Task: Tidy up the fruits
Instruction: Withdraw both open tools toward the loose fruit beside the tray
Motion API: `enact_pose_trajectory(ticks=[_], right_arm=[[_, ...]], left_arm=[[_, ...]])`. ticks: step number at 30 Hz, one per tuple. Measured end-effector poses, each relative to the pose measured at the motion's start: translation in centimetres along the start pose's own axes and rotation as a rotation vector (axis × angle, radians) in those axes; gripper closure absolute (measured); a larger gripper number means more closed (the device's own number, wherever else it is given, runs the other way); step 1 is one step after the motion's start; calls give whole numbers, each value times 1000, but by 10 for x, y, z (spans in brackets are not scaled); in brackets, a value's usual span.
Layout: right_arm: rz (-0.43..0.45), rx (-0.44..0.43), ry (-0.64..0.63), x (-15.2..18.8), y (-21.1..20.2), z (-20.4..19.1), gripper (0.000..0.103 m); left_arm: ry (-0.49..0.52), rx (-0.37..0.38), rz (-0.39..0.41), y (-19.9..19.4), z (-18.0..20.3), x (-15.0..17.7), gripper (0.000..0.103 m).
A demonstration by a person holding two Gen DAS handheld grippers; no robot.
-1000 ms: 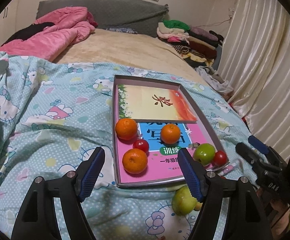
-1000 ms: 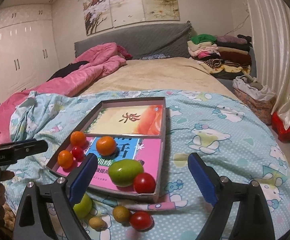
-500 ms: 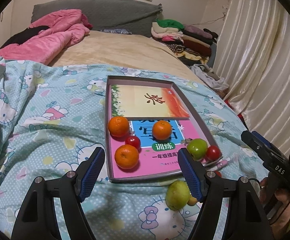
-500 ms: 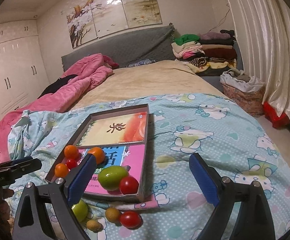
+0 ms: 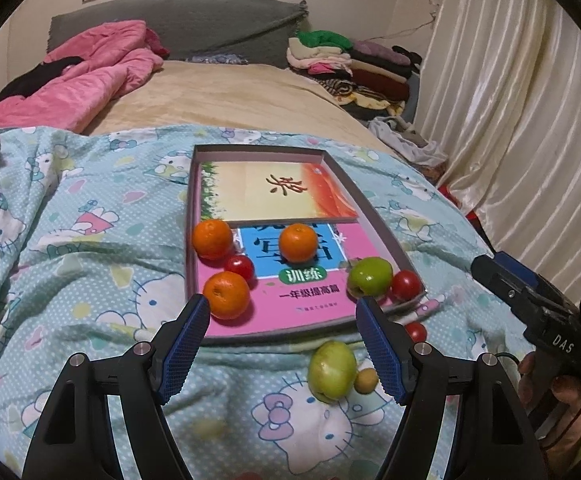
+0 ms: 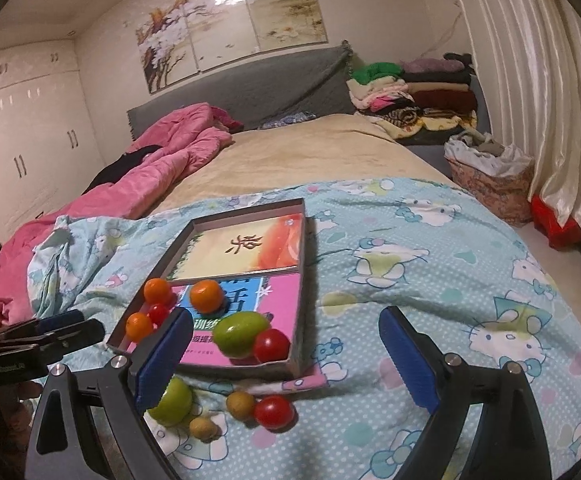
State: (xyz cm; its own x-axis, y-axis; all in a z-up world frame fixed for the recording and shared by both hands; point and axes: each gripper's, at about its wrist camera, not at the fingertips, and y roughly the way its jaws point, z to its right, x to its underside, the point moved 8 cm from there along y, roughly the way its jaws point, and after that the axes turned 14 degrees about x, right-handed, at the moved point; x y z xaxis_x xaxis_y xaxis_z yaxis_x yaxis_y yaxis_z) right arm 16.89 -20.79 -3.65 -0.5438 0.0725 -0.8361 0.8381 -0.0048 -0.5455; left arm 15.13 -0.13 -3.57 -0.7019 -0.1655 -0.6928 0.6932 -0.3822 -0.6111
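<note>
- While both claws hover with nothing held, the fruit sits in two groups: some in the tray (image 5: 374, 216), some loose on the bed (image 5: 90, 240) just before its near edge.
- Left claw (image 5: 282, 344) is spread wide and empty, pointed at the tray's near rim; a green fruit (image 5: 332, 370) lies between its fingers on the quilt, likely the nearest pick.
- Right claw (image 6: 286, 364) is also wide and empty, held above the loose pieces, which suits reaching down for one.
- Inside the tray lie three oranges (image 5: 226, 294), a small tomato (image 5: 240, 267), a green mango (image 6: 241, 333) and a red tomato (image 6: 271, 345); they rest on books (image 5: 278, 196) that line the tray and give a flat bed for round fruit.
- Oranges cluster at the tray's left side, the mango and tomato touch at its right corner, so sorting by kind seems the plan.
- Still outside: the green fruit, a loose tomato (image 6: 274, 412) and two small brown fruits (image 6: 240, 403); these may be longans, though the view is too coarse to say.
- Soft quilt lets round fruit roll, so a gentle, centred grip is called for.
</note>
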Motion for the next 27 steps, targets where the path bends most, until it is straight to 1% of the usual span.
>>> enact_pose_trajectory(ticks=[6, 15, 18, 27], right_arm=[[-7, -9, -51, 7, -6, -14, 9], [-33, 6, -107, 19, -7, -26, 9], [-61, 25, -128, 26, -3, -28, 9], [-133, 69, -135, 41, 6, -25, 9]], left_arm=[[10, 4, -20, 3, 8, 5, 26], [5, 8, -47, 6, 12, 12, 26], [-1, 9, -60, 8, 12, 15, 26], [-9, -2, -94, 13, 10, 23, 26]])
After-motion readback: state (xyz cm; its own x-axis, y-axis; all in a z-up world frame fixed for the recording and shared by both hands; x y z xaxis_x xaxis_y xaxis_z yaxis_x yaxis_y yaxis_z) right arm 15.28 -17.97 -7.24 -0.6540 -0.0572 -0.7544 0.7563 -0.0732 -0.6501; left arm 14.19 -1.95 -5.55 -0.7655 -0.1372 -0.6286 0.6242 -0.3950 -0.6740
